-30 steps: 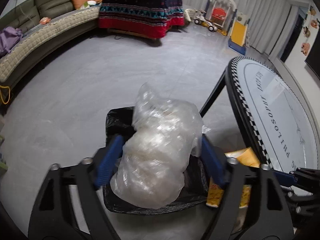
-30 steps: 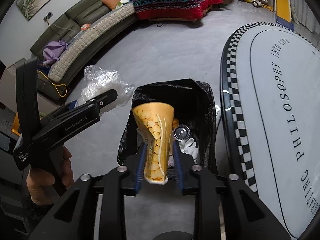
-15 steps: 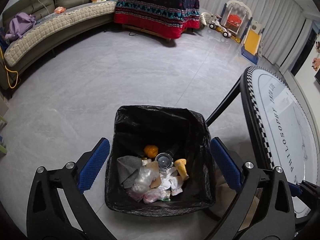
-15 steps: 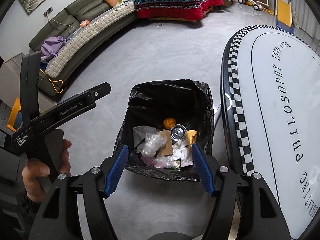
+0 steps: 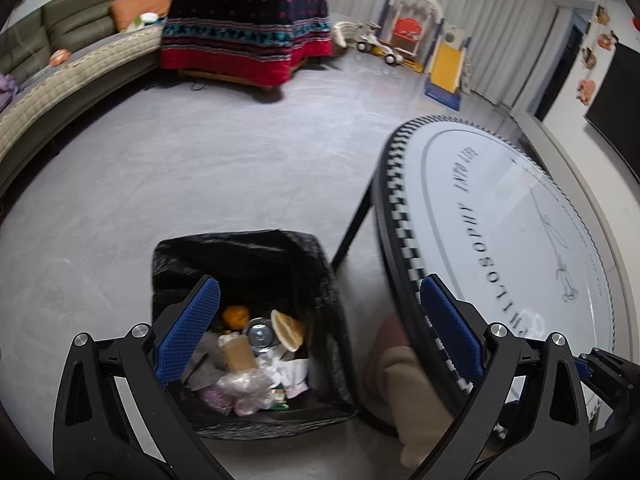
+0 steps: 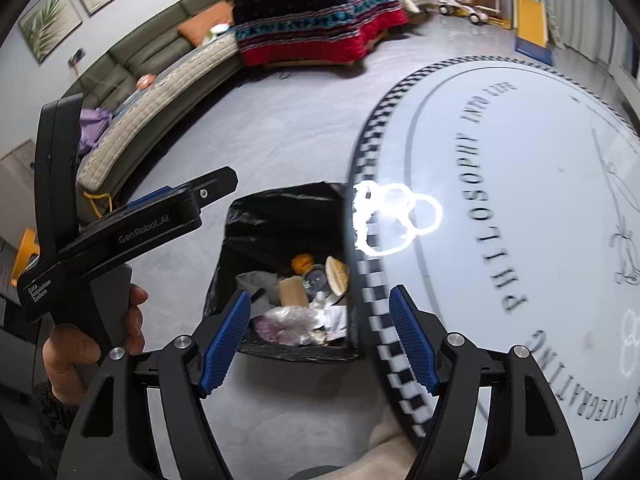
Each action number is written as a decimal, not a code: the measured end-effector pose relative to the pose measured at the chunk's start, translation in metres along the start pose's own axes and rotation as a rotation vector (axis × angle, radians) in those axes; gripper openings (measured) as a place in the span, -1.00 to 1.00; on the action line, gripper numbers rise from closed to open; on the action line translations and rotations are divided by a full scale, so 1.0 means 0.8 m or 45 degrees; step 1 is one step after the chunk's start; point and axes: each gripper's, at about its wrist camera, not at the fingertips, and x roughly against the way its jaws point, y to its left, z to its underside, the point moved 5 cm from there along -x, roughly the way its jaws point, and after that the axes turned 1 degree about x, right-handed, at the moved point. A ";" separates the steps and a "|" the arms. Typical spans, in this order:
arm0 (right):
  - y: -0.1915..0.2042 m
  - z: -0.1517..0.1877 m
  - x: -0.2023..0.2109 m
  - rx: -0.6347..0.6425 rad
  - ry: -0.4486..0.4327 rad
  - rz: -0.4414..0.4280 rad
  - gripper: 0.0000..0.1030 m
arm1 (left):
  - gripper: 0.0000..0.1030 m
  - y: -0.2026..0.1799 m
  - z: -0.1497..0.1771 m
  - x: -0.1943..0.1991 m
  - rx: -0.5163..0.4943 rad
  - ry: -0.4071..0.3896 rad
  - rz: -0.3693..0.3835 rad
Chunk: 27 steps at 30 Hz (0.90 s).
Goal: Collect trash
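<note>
With the jaws of both the left gripper (image 5: 316,328) and the right gripper (image 6: 320,340) standing wide and empty, the right's having just been opening, and the trash heaped in the black-lined square bin (image 6: 288,280) just beyond them, I'd swing both clear of the round white checker-rimmed table (image 6: 500,208) before seeking more.

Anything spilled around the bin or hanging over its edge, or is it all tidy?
Nothing stands out. The trash lies inside the black-lined bin, with no piece on the grey floor around it or draped over the rim. The tabletop shows only a light glare. Both the left claw and the right claw are open and hold nothing.
</note>
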 end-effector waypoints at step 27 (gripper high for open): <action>-0.259 0.034 0.122 -0.412 -0.200 0.246 0.44 | 0.88 -0.296 0.014 -0.020 -0.364 0.085 0.301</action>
